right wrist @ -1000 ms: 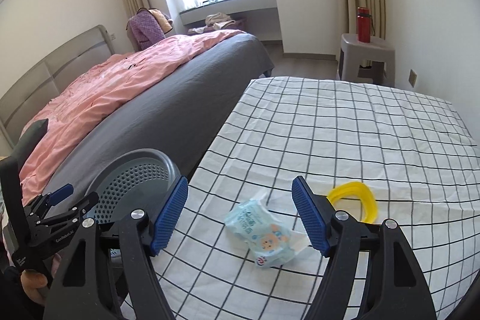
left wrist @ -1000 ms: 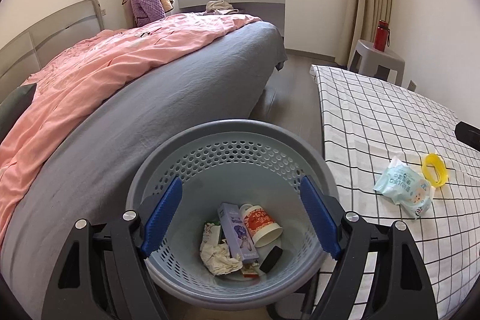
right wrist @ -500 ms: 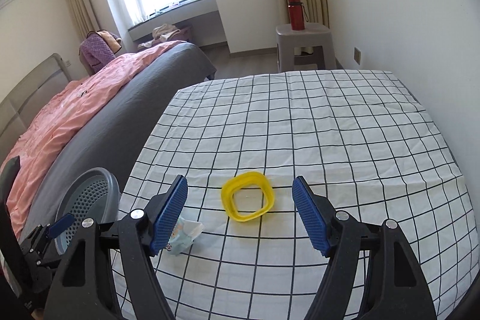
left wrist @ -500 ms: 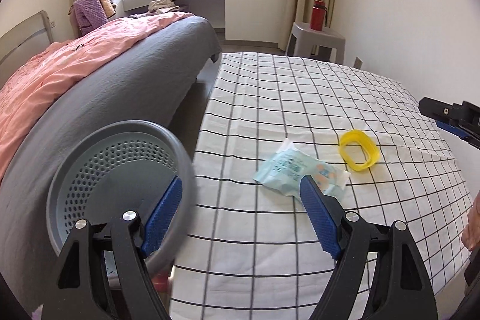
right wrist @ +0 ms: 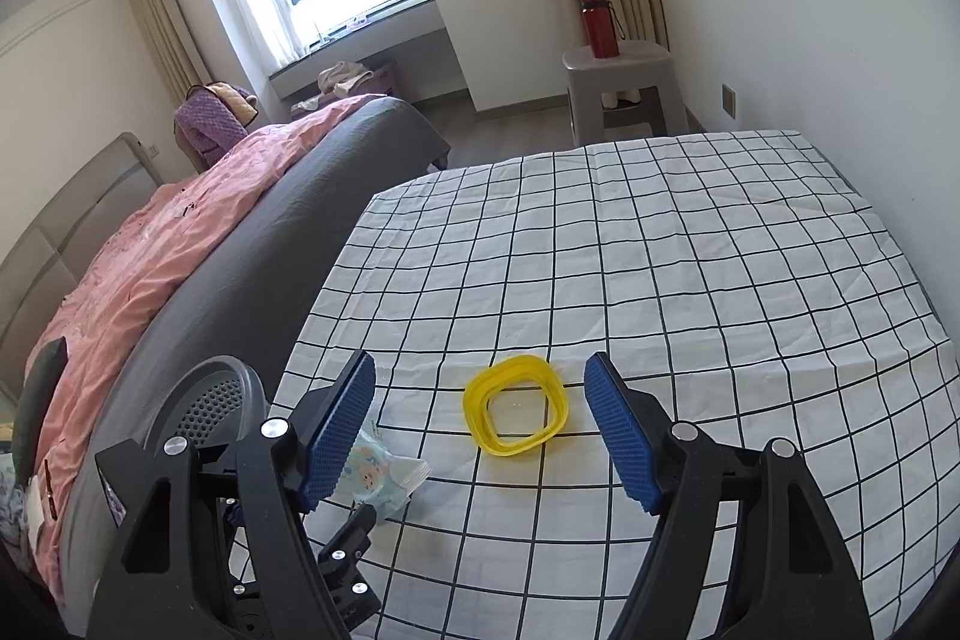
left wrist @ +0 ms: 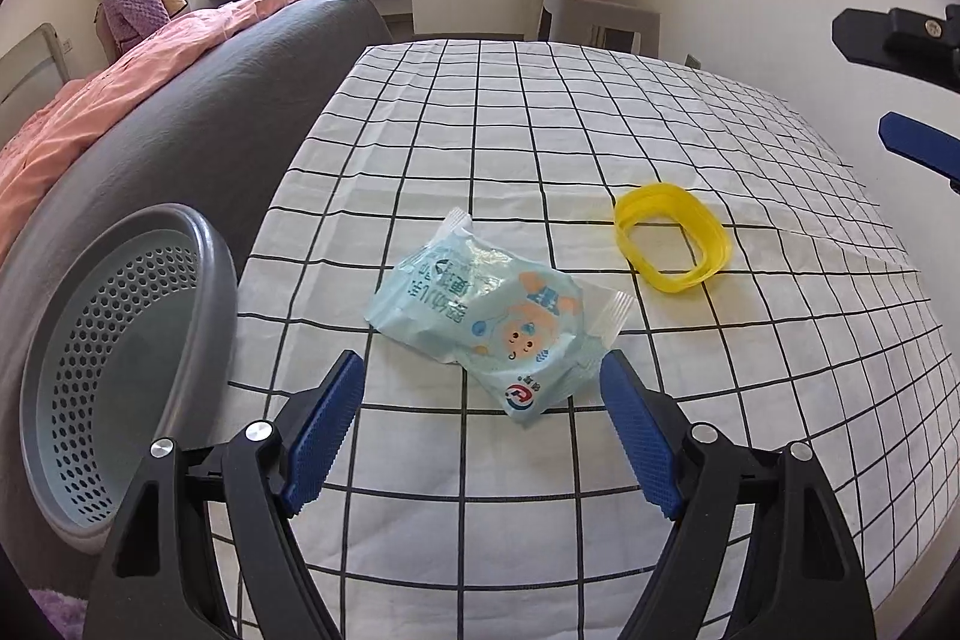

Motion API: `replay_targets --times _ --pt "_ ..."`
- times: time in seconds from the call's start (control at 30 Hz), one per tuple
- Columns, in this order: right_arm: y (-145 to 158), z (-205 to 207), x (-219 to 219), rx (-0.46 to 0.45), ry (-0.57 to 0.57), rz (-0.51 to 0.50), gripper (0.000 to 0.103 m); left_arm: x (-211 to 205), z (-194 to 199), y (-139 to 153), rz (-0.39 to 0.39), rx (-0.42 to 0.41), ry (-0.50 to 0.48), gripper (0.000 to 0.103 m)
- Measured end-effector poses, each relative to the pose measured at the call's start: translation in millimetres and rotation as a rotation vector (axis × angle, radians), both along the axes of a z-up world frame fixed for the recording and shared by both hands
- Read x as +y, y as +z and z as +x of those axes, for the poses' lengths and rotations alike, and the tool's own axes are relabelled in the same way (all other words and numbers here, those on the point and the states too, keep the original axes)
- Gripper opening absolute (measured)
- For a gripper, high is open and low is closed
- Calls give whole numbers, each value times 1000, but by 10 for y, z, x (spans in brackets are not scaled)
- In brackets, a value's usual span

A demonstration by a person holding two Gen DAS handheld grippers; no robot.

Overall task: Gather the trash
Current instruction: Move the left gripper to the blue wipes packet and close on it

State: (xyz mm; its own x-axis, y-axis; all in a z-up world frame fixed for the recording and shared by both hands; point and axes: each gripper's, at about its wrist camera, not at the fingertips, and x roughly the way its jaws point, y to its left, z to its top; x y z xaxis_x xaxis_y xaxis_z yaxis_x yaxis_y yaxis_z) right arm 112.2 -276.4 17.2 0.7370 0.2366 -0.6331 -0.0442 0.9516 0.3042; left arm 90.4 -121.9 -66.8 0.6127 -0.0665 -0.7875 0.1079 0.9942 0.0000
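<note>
A light blue wet-wipe packet (left wrist: 492, 322) lies on the checked cloth (left wrist: 540, 148). My left gripper (left wrist: 483, 424) is open and empty, its blue pads just short of the packet on either side. A yellow plastic ring (left wrist: 672, 235) lies to the packet's right. In the right wrist view my right gripper (right wrist: 480, 430) is open and empty, with the yellow ring (right wrist: 516, 412) between its fingertips' line and the packet (right wrist: 378, 478) partly hidden behind its left finger. The grey perforated trash basket (left wrist: 108, 352) stands at the cloth's left edge.
A bed with grey sheet (right wrist: 252, 244) and pink duvet (right wrist: 150, 256) runs along the left. A grey stool (right wrist: 624, 88) with a red bottle (right wrist: 597, 22) stands by the far wall. A wall borders the cloth's right side.
My left gripper swung right from over the basket to the wipe packet and came close to it. My right gripper moved from the packet to the yellow ring.
</note>
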Motion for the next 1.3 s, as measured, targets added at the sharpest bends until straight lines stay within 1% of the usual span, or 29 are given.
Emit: replay_targets --times 0.13,0.27,0.47,0.67,0.83,1.07,1.17,1.3 --pt "-18 27 -50 6 -5 14 71 -97 67 -85 15 11 -11 77" --pt "-31 28 -77 11 -10 27 71 -91 106 -133 19 21 -2 77" --pt "-39 36 -51 12 -4 26 71 128 111 -144 15 36 41 77" --pt "-38 38 11 13 7 19 71 391 116 -107 30 33 100 77" --pt "-30 40 -1 11 0 24 71 497 175 18 -2 43 119 77" --pt "57 63 -95 -13 -26 31 71 307 413 246 -60 75 98 77" --pt "103 51 -192 -27 -43 49 71 238 582 240 -88 127 111 77" --pt "148 30 -356 -42 -80 69 71 207 793 112 -139 216 154 77"
